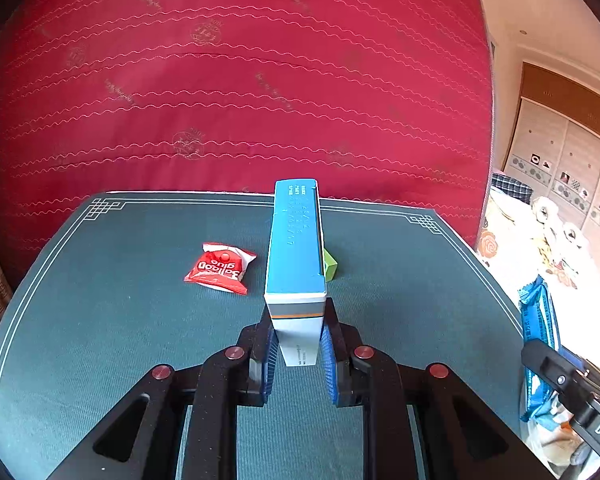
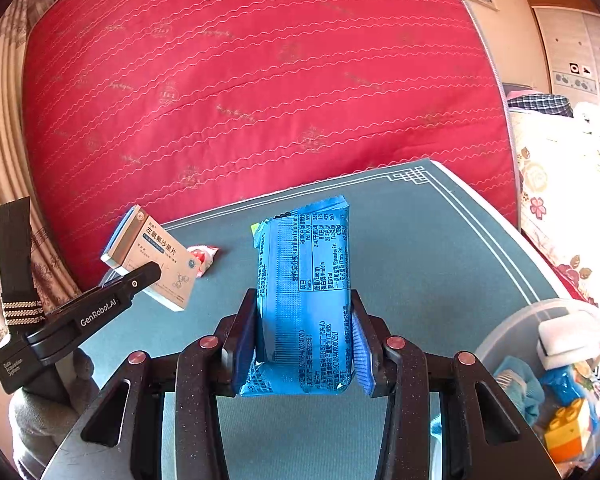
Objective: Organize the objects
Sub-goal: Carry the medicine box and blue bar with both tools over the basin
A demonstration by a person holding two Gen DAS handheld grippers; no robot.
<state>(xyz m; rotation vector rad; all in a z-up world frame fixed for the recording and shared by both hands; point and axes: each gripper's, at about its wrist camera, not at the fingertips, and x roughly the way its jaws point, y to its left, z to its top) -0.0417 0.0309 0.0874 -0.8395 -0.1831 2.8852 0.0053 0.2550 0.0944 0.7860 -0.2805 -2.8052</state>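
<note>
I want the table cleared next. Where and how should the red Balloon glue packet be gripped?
Red packet lies flat on the green table, so probably come from above and pinch its puffy middle across the short width; the crimped ends look thin. Both grippers are full now.

The left gripper [image 1: 299,350] clamps a blue medicine box [image 1: 297,248] by its near end, both blue pads against its sides. The box extends forward above the desk [image 1: 100,300]. A red packet [image 1: 220,268] lies ahead-left; a green block [image 1: 330,265] sits just right of the box.
</note>
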